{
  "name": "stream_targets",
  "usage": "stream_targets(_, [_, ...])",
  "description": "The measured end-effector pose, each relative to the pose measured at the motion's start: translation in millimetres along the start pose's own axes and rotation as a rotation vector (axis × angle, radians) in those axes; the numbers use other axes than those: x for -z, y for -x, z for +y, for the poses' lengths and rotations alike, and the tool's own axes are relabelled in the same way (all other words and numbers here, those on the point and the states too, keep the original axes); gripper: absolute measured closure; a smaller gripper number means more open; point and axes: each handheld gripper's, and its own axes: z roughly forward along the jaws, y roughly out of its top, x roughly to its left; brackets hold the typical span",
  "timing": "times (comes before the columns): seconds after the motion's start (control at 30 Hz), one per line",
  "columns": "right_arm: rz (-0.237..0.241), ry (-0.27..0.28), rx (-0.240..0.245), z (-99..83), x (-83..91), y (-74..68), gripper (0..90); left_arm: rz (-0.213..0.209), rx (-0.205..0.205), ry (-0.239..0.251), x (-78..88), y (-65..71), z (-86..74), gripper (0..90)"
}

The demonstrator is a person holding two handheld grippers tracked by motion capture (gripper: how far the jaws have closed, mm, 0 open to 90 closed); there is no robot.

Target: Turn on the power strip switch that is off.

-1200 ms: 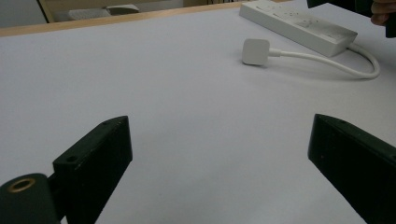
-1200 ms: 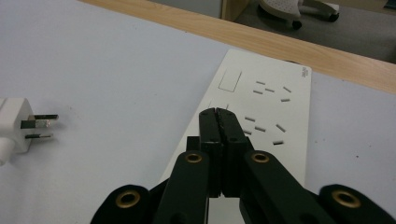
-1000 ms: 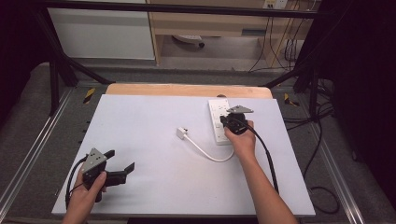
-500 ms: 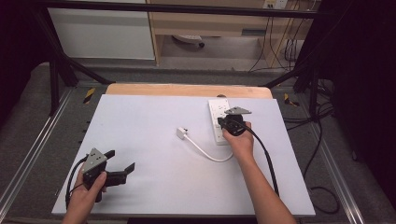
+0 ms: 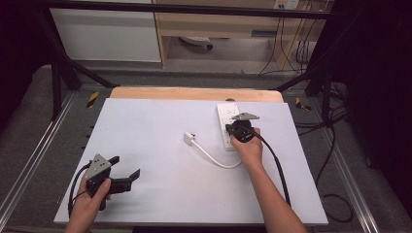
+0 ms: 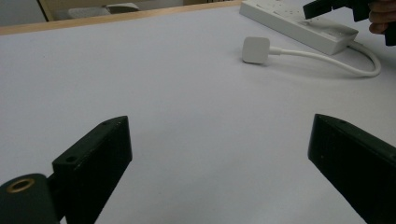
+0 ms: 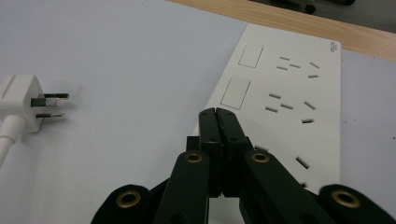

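With jaws pressed together over the white power strip (image 5: 227, 125) at the table's 1 o'clock, the right gripper (image 7: 218, 116) seems set to press it, while the left gripper (image 5: 127, 170) idles spread at 7 o'clock; the plug (image 5: 188, 138) lies unplugged near centre

Smooth white plastic power strip (image 7: 289, 93) and plug (image 7: 21, 100) with metal pins lie on a matt table (image 5: 155, 126) edged in wood.

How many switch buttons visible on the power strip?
2, both on the power strip along its left edge in the right gripper view, one beyond the other. The closed jaws may hide more.
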Motion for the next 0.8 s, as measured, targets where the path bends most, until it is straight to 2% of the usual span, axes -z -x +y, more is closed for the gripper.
stream_targets(0.8, [-0.002, -0.007, 0.000, -3.9, -2.8, -3.1, 90.0, 0.000, 0.001, 0.000, 0.2, -0.2, 0.0, 6.3])
